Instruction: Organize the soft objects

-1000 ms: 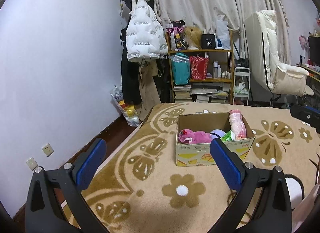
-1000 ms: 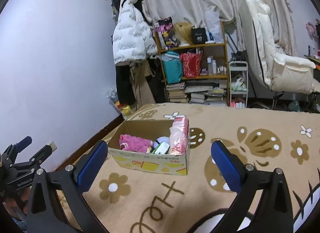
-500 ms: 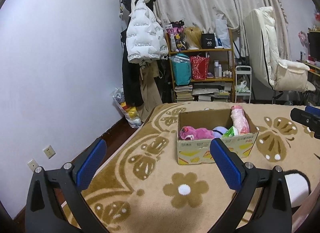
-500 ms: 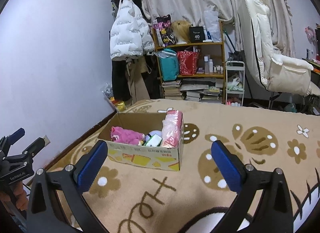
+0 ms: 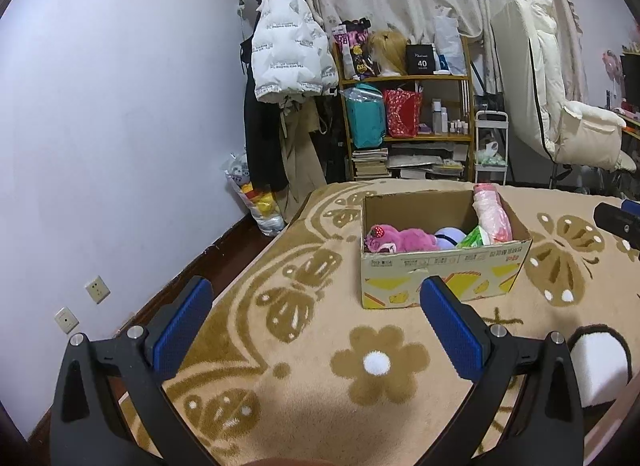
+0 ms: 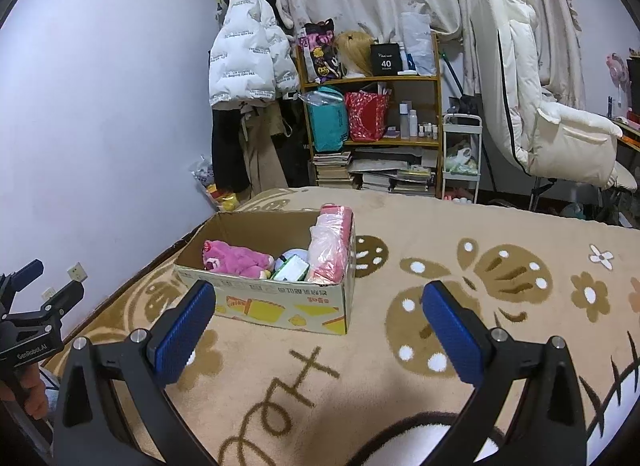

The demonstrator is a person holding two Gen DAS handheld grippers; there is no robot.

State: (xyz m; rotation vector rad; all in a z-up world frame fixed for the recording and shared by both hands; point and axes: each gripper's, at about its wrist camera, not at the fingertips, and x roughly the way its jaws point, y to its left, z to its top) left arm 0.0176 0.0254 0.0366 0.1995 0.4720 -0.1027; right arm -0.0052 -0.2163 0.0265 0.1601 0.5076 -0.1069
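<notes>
Left wrist view shows your left hand-held gripper (image 5: 316, 318) wide open and empty, above the blanket (image 5: 304, 406). The box (image 5: 444, 278) stands ahead of it, a little to the right, near but not touching. Inside lie a pink plush (image 5: 400, 240), a purple ball (image 5: 450, 236), a green pack (image 5: 476, 236) and a pink roll (image 5: 494, 217) that leans against the right wall.

In the right wrist view your right hand-held gripper (image 6: 318, 322) is also wide open and holds nothing; the box (image 6: 276, 302) is ahead and to its left.

What could go wrong, in my judgement:
- The box is light cardboard on a soft blanket. If you push a finger against its near wall, it can slide or tip.
- The plush is soft. A shallow pinch may take only the fur, and it can slip out when you lift.
- The roll stands higher than the rim. A careless reach beside it can knock it over.
- Both grippers aim at the same box, so they may collide over it.
</notes>
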